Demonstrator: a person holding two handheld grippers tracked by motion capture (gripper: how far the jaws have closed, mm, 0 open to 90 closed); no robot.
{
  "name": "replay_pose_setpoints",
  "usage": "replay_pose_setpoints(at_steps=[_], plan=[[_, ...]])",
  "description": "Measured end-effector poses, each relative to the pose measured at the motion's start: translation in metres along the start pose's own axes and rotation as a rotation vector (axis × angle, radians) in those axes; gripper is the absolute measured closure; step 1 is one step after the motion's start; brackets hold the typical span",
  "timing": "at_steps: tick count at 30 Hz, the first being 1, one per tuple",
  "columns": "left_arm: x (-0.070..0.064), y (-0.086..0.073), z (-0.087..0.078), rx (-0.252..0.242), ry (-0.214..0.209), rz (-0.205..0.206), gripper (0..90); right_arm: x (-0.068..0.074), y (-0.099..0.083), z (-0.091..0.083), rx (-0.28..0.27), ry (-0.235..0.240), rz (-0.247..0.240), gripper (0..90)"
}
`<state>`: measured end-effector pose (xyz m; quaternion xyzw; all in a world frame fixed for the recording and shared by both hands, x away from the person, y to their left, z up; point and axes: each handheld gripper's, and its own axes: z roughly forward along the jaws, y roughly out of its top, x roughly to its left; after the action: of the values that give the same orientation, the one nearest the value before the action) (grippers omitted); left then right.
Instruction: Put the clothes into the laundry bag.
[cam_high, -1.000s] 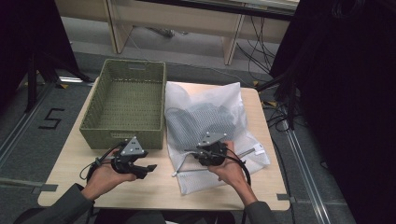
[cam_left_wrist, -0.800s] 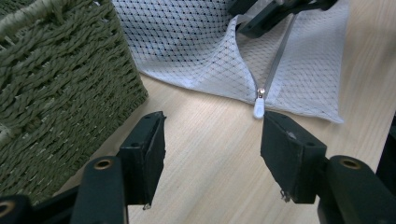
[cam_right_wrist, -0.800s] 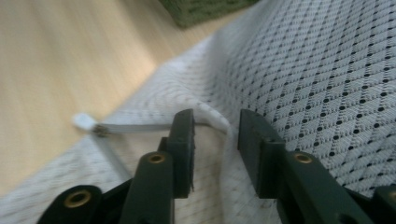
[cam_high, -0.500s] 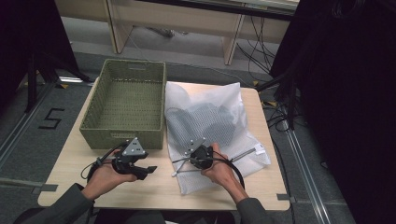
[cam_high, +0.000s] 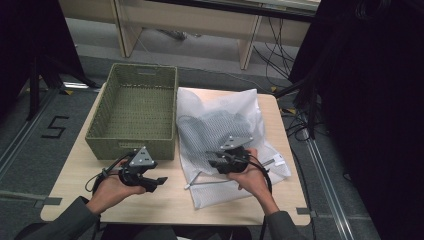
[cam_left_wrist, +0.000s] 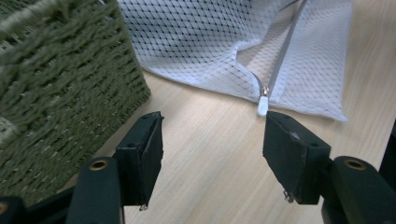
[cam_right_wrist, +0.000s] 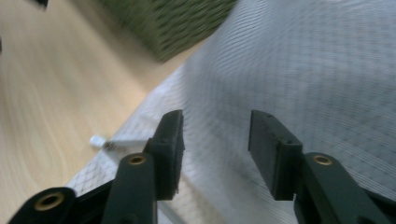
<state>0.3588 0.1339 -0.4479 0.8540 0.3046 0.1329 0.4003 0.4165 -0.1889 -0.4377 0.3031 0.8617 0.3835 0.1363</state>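
Note:
A white mesh laundry bag (cam_high: 220, 120) with dark clothing inside lies on the wooden table (cam_high: 170, 200), right of a green woven basket (cam_high: 135, 112). Its zipper runs along the near edge, ending in a small white pull (cam_left_wrist: 262, 106) (cam_right_wrist: 97, 140). My left gripper (cam_high: 159, 182) rests low on the table by the basket's near corner, open, its jaws pointing at the pull with bare wood between them. My right gripper (cam_high: 214, 163) hovers over the bag's near part (cam_right_wrist: 299, 70), open, with mesh under its jaws.
The basket (cam_left_wrist: 56, 79) is empty and stands close on the left gripper's left side. Table legs and cables lie on the floor beyond the table. A floor marking "5" (cam_high: 55, 127) is at the left.
My right gripper has swung around over the bag, first left, then back a little to the right. The left gripper has stayed in place.

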Motion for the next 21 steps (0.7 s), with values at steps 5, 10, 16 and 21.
replay_pose_setpoints(at_steps=[5, 10, 16, 21], plan=[[0.004, 0.001, -0.008, -0.052, 0.019, -0.018, 35.0, -0.018, -0.011, -0.027, -0.081, -0.101, 0.14, 45.5], [0.008, -0.001, -0.018, -0.103, 0.041, -0.055, 33.8, -0.026, -0.024, -0.048, -0.138, -0.16, 0.173, 42.6], [0.012, -0.006, -0.028, -0.124, 0.055, -0.075, 31.3, -0.024, -0.043, -0.066, -0.148, -0.191, 0.226, 39.6], [0.013, -0.008, -0.032, -0.125, 0.073, -0.085, 30.9, -0.022, -0.057, -0.074, -0.118, -0.206, 0.273, 38.2]])
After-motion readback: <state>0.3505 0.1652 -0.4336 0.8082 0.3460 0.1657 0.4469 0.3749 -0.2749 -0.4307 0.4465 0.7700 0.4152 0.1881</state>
